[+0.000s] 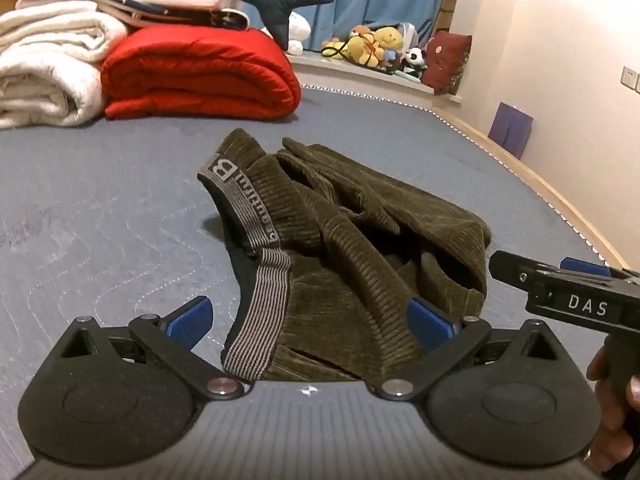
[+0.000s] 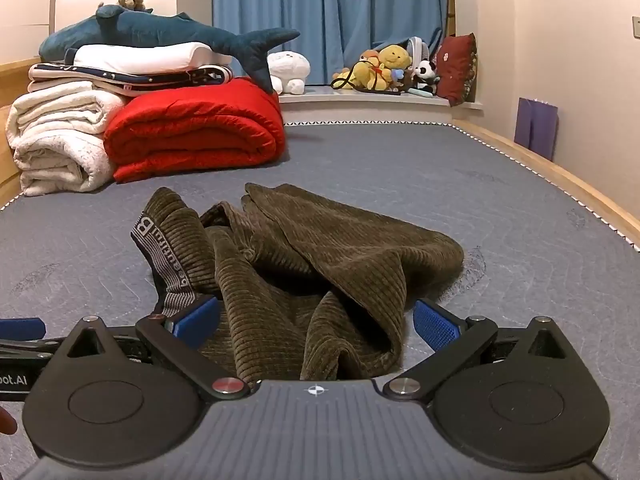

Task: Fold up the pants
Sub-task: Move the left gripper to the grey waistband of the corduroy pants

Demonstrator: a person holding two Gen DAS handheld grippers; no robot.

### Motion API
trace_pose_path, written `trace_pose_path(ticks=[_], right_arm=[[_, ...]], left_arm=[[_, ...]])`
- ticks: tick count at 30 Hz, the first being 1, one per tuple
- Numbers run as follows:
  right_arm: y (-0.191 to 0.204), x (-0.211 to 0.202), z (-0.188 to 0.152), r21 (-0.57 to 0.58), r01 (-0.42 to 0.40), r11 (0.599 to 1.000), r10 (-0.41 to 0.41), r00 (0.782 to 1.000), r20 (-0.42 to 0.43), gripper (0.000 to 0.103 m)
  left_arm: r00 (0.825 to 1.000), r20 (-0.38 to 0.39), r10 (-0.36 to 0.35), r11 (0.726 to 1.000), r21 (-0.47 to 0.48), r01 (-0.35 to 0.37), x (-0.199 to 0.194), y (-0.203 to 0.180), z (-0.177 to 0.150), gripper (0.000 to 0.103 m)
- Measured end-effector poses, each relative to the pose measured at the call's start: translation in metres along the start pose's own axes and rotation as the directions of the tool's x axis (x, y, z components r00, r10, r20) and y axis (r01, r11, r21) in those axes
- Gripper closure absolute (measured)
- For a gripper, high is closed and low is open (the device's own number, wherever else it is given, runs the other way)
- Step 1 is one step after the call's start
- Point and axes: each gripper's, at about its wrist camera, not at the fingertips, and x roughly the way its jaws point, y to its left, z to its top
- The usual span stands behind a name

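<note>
Olive-green corduroy pants (image 1: 340, 240) lie in a crumpled heap on the grey-blue mattress (image 1: 100, 220). Their striped grey waistband (image 1: 256, 276) with lettering runs down the heap's left side. My left gripper (image 1: 312, 320) is open, its blue pads either side of the near edge of the pants by the waistband. My right gripper (image 2: 316, 326) is open too, its pads straddling a bunched fold of the pants (image 2: 320, 264). The right gripper's body also shows at the right edge of the left wrist view (image 1: 576, 292).
A red quilt (image 2: 192, 136), white blankets (image 2: 60, 140) and a blue plush shark (image 2: 160, 32) are stacked at the mattress's far left. Plush toys (image 2: 384, 68) and a red cushion (image 2: 456, 68) sit on the window ledge. The wooden bed frame (image 2: 560, 176) runs along the right.
</note>
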Motion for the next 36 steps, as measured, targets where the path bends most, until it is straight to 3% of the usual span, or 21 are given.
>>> trace_pose_path(ticks=[9,15,21,23,27,29,32,34,36], right_arm=[[-0.006,0.001,0.001,0.019,-0.003,1.0,0.004,1.0,-0.009,0.001],[0.002,0.0,-0.001,0.014,-0.02,1.0,0.02,1.0,-0.005,0.001],[0.003,-0.003,-0.001,0.018,-0.019,1.0,0.018,0.999,0.036,0.002],[0.001,-0.003,-0.001,0.029,-0.004,1.0,0.003,0.999,0.04,0.002],[-0.002,0.0,-0.001,0.054,-0.014,0.998,0.012,1.0,0.029,0.002],[-0.004,0.002,0.0,0.064,-0.014,0.998,0.014,1.0,0.005,0.003],[-0.007,0.005,0.001,0.088,-0.006,0.996,0.008,1.0,-0.023,0.005],[-0.008,0.006,0.003,0.098,-0.01,0.995,0.014,0.999,-0.037,0.016],[-0.007,0.007,0.003,0.074,-0.002,0.997,0.004,0.999,-0.032,0.032]], left_arm=[[0.998,0.035,-0.046,0.997,0.064,0.044,-0.007,-0.006,0.002,0.0],[0.995,-0.065,-0.081,0.994,0.066,0.085,-0.004,-0.007,0.002,0.0],[0.988,-0.077,-0.136,0.99,0.035,0.139,-0.007,-0.004,0.005,0.0],[0.983,-0.034,-0.181,0.982,0.054,0.183,-0.012,-0.005,0.003,0.0],[0.983,0.037,-0.182,0.975,0.134,0.176,-0.022,-0.009,0.003,0.001],[0.983,0.069,-0.173,0.976,0.148,0.161,-0.025,-0.004,0.009,0.012],[0.984,0.03,-0.178,0.981,0.082,0.175,-0.013,0.019,0.037,0.059],[0.988,0.017,-0.155,0.987,0.038,0.155,0.002,0.042,0.063,0.081],[0.989,0.025,-0.143,0.989,0.027,0.143,0.019,0.062,0.081,0.081]])
